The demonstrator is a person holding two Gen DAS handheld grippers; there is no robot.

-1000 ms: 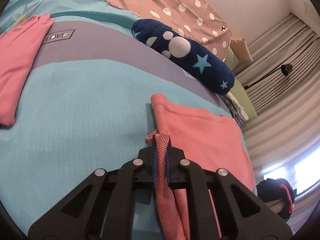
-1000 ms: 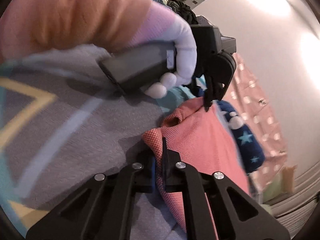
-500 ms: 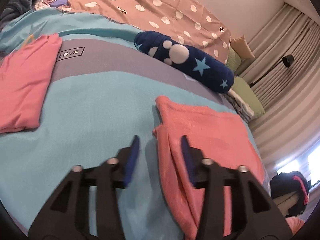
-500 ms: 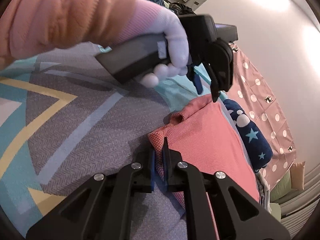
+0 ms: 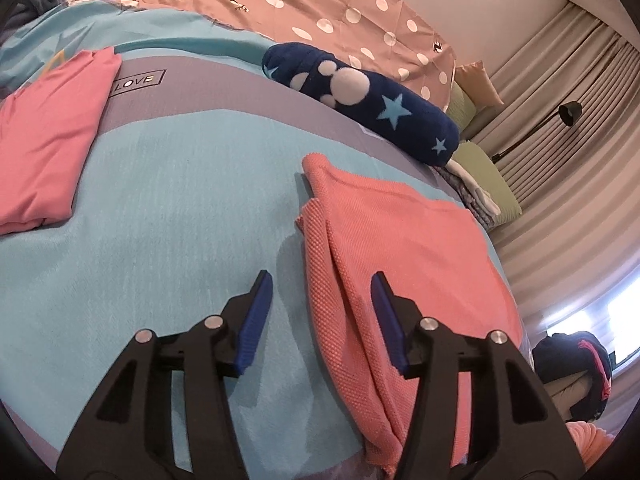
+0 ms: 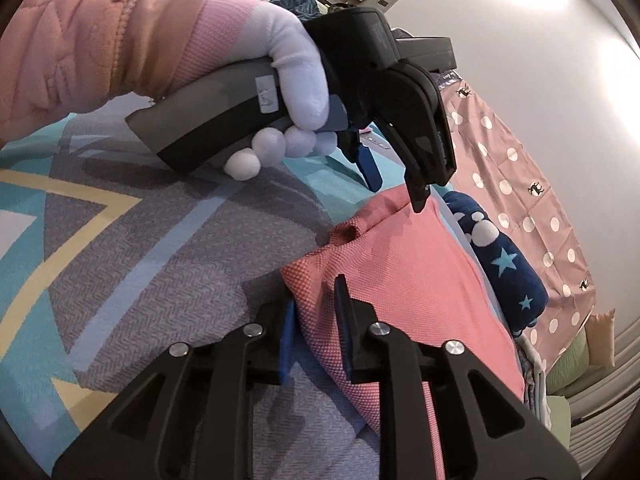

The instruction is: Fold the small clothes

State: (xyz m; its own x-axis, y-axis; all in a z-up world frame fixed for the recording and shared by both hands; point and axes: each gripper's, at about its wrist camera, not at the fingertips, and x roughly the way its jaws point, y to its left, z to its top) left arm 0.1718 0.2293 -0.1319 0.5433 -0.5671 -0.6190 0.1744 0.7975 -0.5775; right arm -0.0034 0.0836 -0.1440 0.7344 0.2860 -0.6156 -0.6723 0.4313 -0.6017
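A coral knit garment (image 5: pixel 400 248) lies folded on the teal and grey bedspread (image 5: pixel 160 220). My left gripper (image 5: pixel 320 280) hovers over its left edge, jaws wide apart and still opening, the cloth lying loose below them. In the right wrist view a gloved hand holds that left gripper (image 6: pixel 394 190) above the far corner of the garment (image 6: pixel 400 272). My right gripper (image 6: pixel 316 296) is at the near corner. Its jaws are opening, with the folded corner between them and no longer pinched.
A second pink garment (image 5: pixel 44 132) lies folded at the left. A navy roll pillow with stars (image 5: pixel 360 100) lies beyond the coral one, with a dotted brown cover (image 5: pixel 300 4) behind it. Curtains and a floor lamp (image 5: pixel 568 112) stand right of the bed.
The left gripper let go of the garment's corner, opened wide and drew back a little. The cloth settled flat. The right jaws, shut on the near corner before, have parted.
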